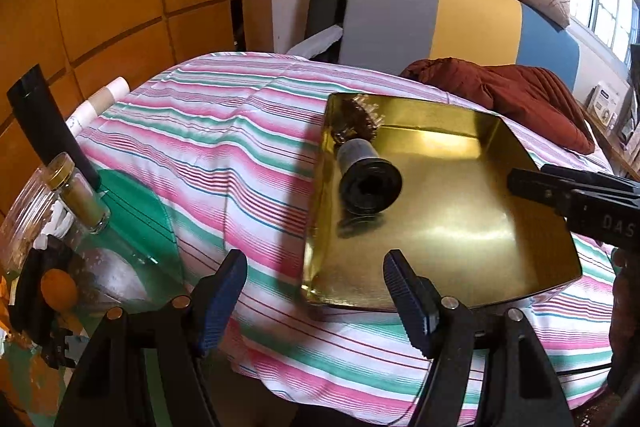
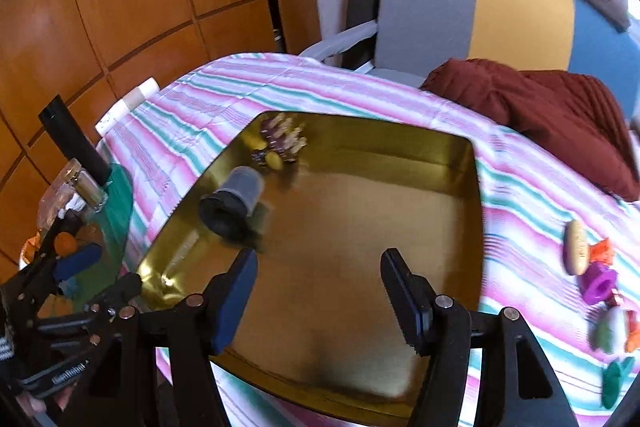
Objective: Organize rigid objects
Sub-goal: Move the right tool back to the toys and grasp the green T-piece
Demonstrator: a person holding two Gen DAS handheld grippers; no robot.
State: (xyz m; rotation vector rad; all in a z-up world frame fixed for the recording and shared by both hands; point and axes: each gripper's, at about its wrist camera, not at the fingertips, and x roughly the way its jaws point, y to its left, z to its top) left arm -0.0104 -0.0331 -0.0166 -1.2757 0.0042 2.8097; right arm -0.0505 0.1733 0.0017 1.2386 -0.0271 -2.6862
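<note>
The gold tray point(image 2: 400, 163) sits on the striped bedspread point(image 1: 240, 155) as the collecting place, judging by what already lies in it: a dark cup point(image 2: 234, 205) tipped on its side and, beyond it in the far corner, a small brown cluster point(image 2: 282, 141) too blurred to name. The cup's mouth faces the tongs, which suggests it was dropped in rather than stood up.

Both tongs are released and empty. The right tongs point(image 2: 318, 303) hang over the near part of the tray with nothing between the fingers; the cup lies ahead and to their left, well apart from the pads. The left tongs point(image 1: 314, 301) hover over the bedspread at the tray's near left corner; from there the cup is ahead and slightly right, inside the tray, not touching them.

The remaining things, a loose group of coloured toys point(image 2: 596, 283), lie on the bedspread to the right of the right tongs, outside the tray and near its right wall. They look like the next job for that side, being closest to it.
</note>
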